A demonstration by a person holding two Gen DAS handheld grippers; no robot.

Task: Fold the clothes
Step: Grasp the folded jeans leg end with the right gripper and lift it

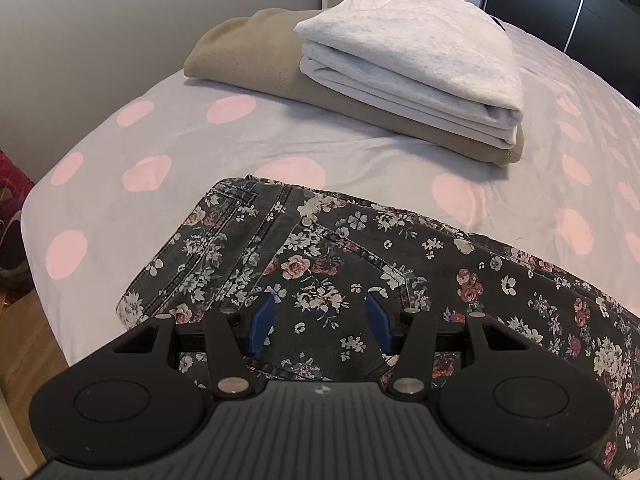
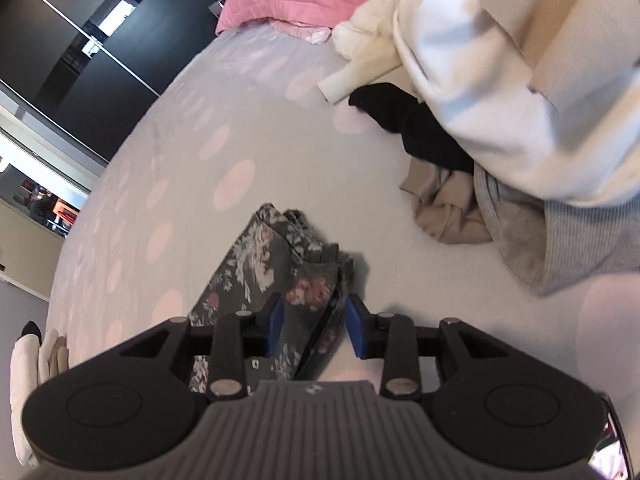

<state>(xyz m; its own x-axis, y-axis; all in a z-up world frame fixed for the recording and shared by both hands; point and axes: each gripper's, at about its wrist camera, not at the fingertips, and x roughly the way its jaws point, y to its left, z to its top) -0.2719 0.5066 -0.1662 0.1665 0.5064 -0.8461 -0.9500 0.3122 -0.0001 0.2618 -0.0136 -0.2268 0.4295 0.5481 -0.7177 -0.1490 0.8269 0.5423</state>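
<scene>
Your bed carries the floral jeans along its near edge, a folded stack beyond. Left gripper: fingers apart over the waist. Right gripper: fingers apart around the leg ends, not clamped. Pinch every layer before folding.

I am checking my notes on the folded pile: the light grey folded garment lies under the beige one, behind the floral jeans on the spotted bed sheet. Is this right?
Not quite. The light grey folded garment lies on top of the beige one, not under it; the left wrist view shows this. The pile is indeed behind the floral jeans on the spotted bed sheet.
</scene>
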